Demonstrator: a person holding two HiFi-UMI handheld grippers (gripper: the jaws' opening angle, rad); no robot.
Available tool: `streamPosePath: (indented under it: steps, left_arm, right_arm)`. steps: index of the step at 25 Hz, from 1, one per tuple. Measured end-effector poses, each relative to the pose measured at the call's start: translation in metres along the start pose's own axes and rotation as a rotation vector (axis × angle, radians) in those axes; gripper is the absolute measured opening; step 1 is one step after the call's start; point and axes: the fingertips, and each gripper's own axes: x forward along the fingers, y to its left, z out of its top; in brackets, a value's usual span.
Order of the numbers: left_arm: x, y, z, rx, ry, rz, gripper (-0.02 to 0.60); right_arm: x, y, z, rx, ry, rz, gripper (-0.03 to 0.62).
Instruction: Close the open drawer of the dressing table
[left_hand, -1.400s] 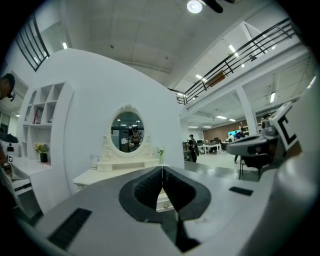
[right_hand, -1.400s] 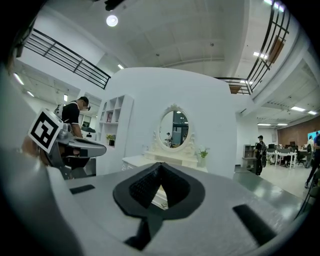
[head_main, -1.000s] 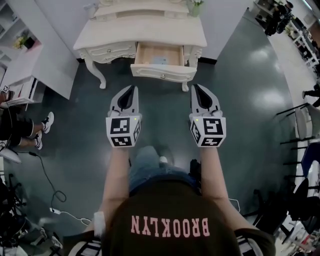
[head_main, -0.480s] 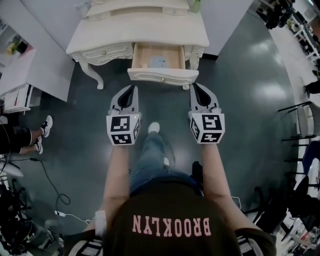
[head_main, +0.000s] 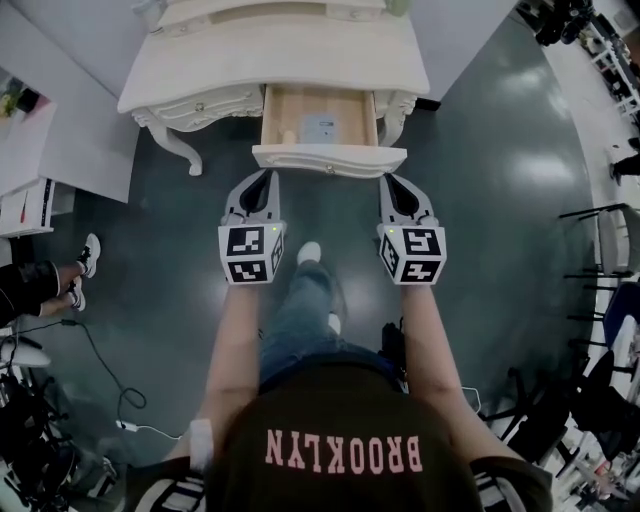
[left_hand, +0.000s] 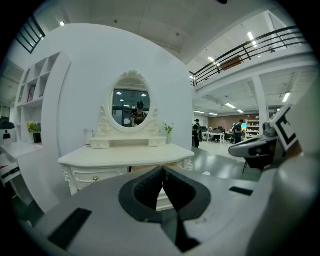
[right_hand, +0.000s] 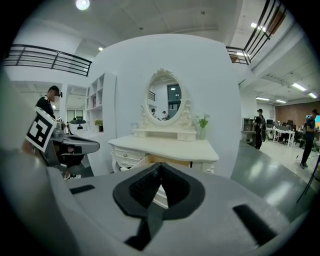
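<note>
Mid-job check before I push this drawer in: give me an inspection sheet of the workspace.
Surface: cream dressing table standing on a dark glossy floor.
Job's things: drawer pulled open, its front facing both grippers.
Clutter: small pale-blue item inside the drawer.
Grippers: left gripper and right gripper both shut, holding nothing, short of the drawer front.
Cables: cable on the floor at left, off the approach path.
Surroundings: a seated person's shoes at left; chairs at right.
</note>
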Motion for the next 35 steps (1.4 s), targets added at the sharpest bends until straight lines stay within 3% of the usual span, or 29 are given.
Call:
streamPosePath:
  steps: [14,35]
  left_arm:
    - [0.089,0.017,-0.07,-0.041,0.176,-0.041,0.005]
    - [0.145,0.028,-0.149,-0.082,0.346,-0.049,0.005]
  right_arm:
    - [0.081,-0.021,-0.065,0.056,0.175,0.002,-0.006]
    - [0.131,-0.025,-0.145,0.114,0.36,0.013,-0.006]
